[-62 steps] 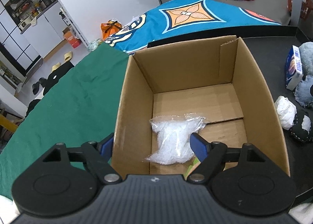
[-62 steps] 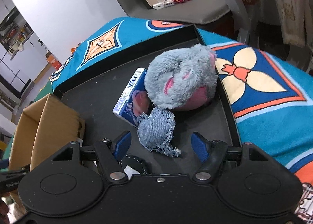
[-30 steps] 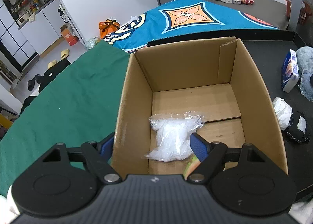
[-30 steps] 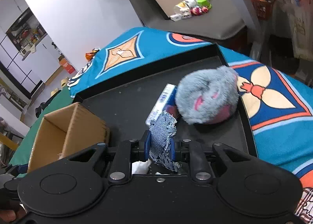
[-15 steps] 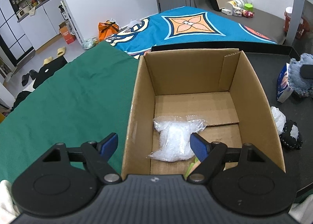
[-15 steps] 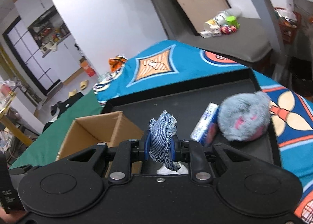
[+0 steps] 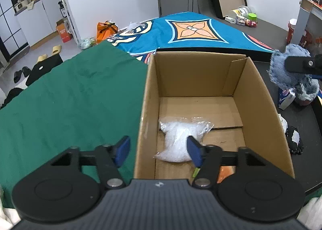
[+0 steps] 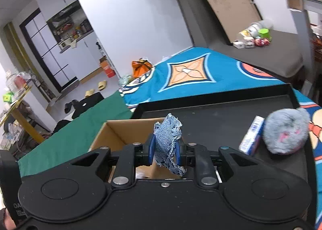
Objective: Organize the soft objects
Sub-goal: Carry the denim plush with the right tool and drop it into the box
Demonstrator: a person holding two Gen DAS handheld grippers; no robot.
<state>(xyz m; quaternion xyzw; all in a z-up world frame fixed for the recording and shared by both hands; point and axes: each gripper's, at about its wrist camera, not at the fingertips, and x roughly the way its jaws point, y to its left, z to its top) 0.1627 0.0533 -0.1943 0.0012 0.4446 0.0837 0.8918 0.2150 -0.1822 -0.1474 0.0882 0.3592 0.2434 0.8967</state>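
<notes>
At the far left lay the green cloth [image 7: 66, 97], and beside it stood the open cardboard box [image 7: 259, 99], a clear plastic bag [image 7: 181, 139] of white filling already on its floor. The left claw [image 7: 159, 150] hung over the box's near left corner with its jaws closing; the box wall stood between them, but the pads pressed on nothing. Further right, the right claw [image 8: 164, 152] was clamped on a frayed denim scrap [image 8: 167, 139], held in the air just above the box's right rim. Beyond it, on the black tray [image 8: 221, 117], waited a blue-and-white carton [image 8: 251, 137] touching a grey plush toy [image 8: 285, 131]. To finish this step well, the denim scrap probably ought to be carried over the middle of the box, lowered below the rim and only then released, so the light cloth would not catch on the wall or flutter outside.
</notes>
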